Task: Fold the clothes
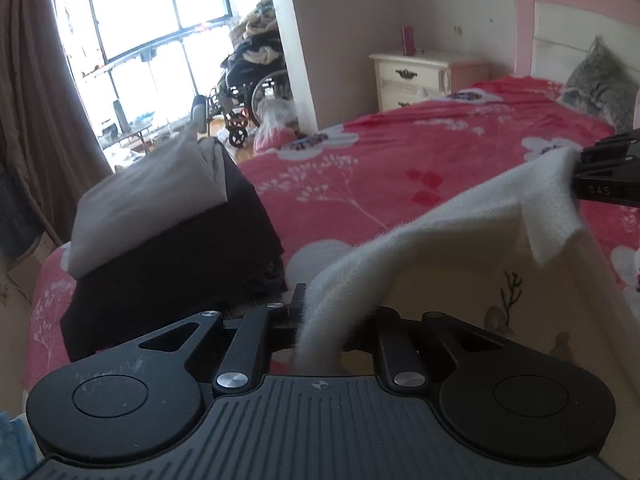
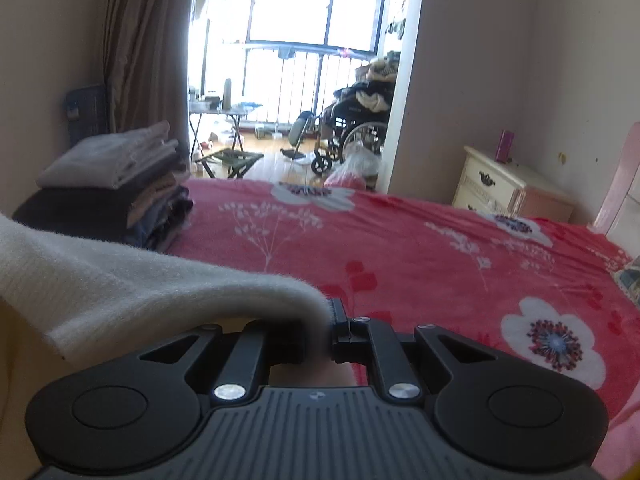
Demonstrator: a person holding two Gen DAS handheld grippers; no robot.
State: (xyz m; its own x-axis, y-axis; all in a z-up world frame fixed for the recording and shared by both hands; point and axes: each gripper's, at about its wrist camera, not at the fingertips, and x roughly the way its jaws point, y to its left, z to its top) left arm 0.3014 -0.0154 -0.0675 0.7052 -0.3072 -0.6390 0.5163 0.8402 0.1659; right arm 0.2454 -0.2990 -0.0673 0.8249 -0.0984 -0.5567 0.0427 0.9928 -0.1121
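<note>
Left gripper: jaws clamped on a white fuzzy garment, which runs up out of the jaws and across to the right gripper. Right gripper, own view: jaws closed on the same garment's edge, the cloth draping away to the left. The garment hangs stretched between the two grippers, held above the near edge of the bed; a printed cream panel of it falls below the raised edge. A stack of folded clothes, pale piece on top of dark ones, sits at the bed's left corner. Beyond the far edge stand a cream nightstand and a loaded wheelchair near the window.
</note>
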